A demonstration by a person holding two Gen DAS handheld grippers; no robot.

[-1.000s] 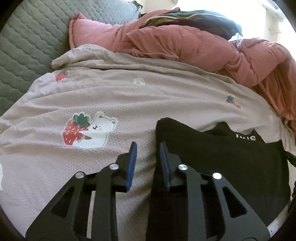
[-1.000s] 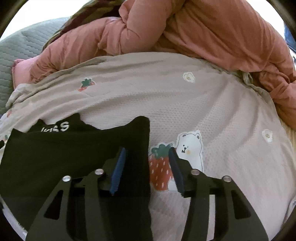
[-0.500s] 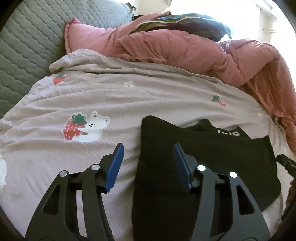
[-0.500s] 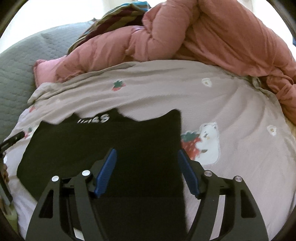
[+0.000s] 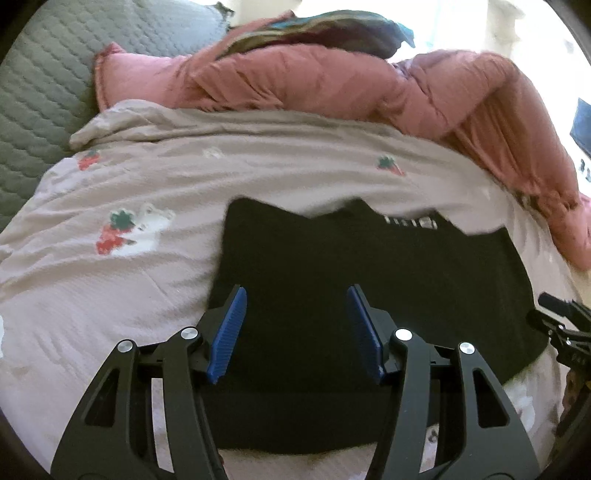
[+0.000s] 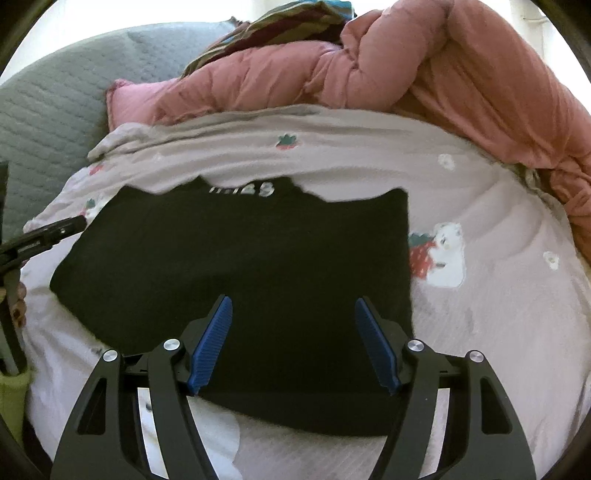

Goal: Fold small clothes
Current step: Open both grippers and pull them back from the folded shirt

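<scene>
We work over a bed covered by a pale pinkish-grey sheet (image 5: 155, 280) printed with strawberries and a white bear (image 6: 445, 254); the cloth lies in soft ripples. Behind it a heap of salmon-pink quilt (image 5: 332, 85) runs along the far edge and curls down the right side, with a striped, darker textile (image 5: 332, 33) piled on top of it. To the left rises a grey quilted headboard (image 5: 40, 88). Bright daylight washes out the far right of the room.

The black garment (image 5: 369, 280) lies flat on the sheet, in the middle of the bed and close to the near edge. Its long axis runs side to side across both views. The notched edge with small white lettering (image 6: 243, 191) faces away from us, toward the quilt, and a straight hem faces us. Whether it is a top or shorts we cannot tell.

Our left gripper (image 5: 295, 328) hovers over the garment's left half with its blue pads spread wide, holding nothing. Our right gripper (image 6: 293, 341) sits over the right half, likewise spread wide and empty; its black tip shows at the right margin of the left wrist view. Whether either touches the cloth we cannot tell.
</scene>
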